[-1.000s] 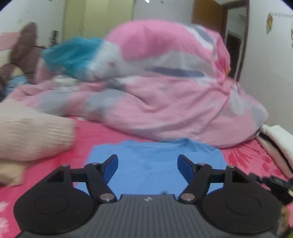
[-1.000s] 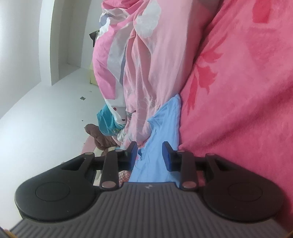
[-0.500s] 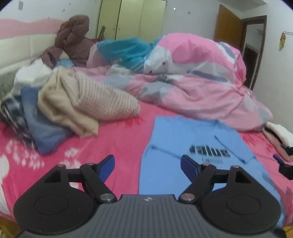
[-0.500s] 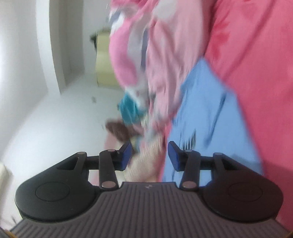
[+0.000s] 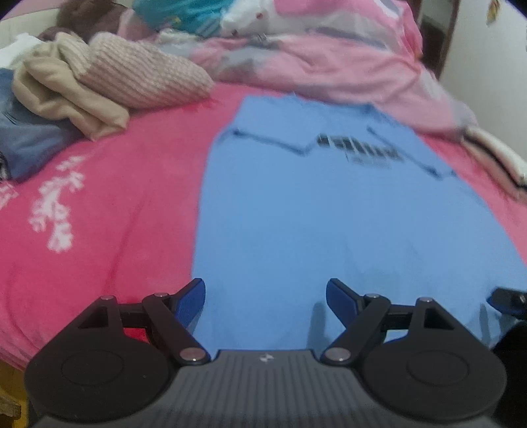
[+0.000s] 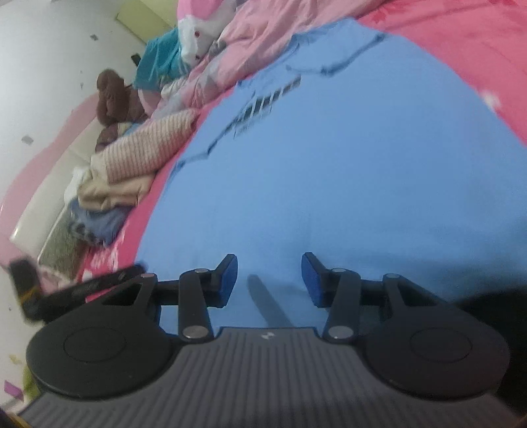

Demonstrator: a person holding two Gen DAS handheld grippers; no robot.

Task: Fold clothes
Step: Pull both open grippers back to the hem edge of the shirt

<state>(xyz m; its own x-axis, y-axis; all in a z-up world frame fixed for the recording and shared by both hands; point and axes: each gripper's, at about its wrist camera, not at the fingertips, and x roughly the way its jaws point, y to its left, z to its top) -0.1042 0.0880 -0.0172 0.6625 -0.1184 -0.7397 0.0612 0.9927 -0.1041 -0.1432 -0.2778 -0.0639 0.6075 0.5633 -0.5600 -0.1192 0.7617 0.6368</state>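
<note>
The blue shirt point(image 5: 296, 204) lies flat on the pink bed point(image 5: 108, 210), near its front edge. The left gripper point(image 5: 265, 294) and right gripper point(image 6: 269, 275) are wide apart, holding nothing

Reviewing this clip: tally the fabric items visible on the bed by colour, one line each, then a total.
Blue: 2, the spread T-shirt and the folded denim-blue garment
Beige or tan: 2, the striped knit sweater and the plain beige garment
Pink patterned: 1, the quilt
Teal: 1, a cloth on the quilt
Brown: 1, a bundle by the headboard
Total: 7
</note>
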